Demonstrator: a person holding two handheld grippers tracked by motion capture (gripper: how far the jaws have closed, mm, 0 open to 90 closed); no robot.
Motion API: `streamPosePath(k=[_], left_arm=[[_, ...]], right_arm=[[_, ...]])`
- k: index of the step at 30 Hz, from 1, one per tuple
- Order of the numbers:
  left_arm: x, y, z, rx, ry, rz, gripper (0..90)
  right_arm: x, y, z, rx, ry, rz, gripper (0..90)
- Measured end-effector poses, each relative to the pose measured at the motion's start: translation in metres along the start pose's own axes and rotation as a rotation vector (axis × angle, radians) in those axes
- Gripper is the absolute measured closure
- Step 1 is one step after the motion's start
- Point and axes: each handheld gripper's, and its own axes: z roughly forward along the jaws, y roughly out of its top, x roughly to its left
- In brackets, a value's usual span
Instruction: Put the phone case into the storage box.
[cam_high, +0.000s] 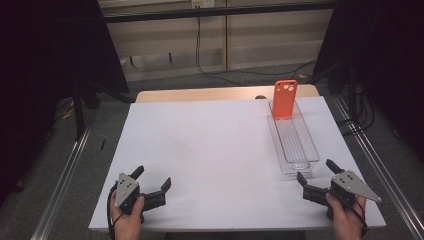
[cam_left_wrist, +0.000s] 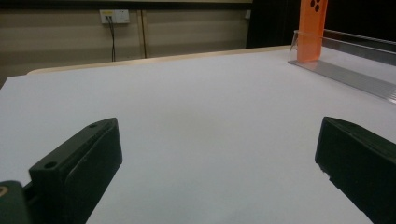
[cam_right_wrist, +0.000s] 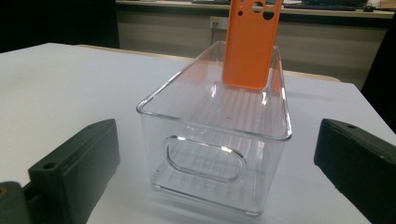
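A: Bin (cam_high: 306, 162), clear plastic, long and narrow, on the right half of the white board (cam_high: 210, 160), lengthwise away from the person. Phone case (cam_high: 285, 99), orange, upright against the bin's far end wall, camera cut-outs uppermost.

B: Grippers?

A: Right gripper (cam_high: 314, 179) low at the board's near right corner, jaws spread wide, nothing between them. Left gripper (cam_high: 154, 179) at the near left corner, likewise spread and empty, resting near the board's front edge.

B: Position of the bin relative to the right gripper?

A: Just ahead of it. In the right gripper view, near end wall of the bin (cam_right_wrist: 219, 154), with its oval handle cut-out, framed between the two black jaws but apart from both. Case (cam_right_wrist: 250, 44) beyond, at the far end, leaning slightly back, lower edge inside the bin. In the left gripper view, case (cam_left_wrist: 311, 30) and bin (cam_left_wrist: 345, 70) well off to the right, bare board ahead of the jaws.

B: Step in hand?

A: Judged as the start: approach not yet made, neither bin nor case touched.

B: Requirement of the next move?

A: Probably a forward reach with the right gripper, either closing across the near wall of the bin or passing over its length to the case. For the case, jaws turned to pinch its thin flat faces, then a straight lift clear of the rim. Risk: thin case slipping or tipping flat into the bin; light bin sliding if nudged.
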Motion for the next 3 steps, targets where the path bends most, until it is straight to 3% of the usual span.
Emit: streamPosePath(k=[3], left_arm=[[-0.0005,-0.0003,0.0034,0.007,-0.005,-0.005,0.6]], right_arm=[[-0.0009,0.0002,0.0003,-0.005,-0.002,-0.002,0.0]])
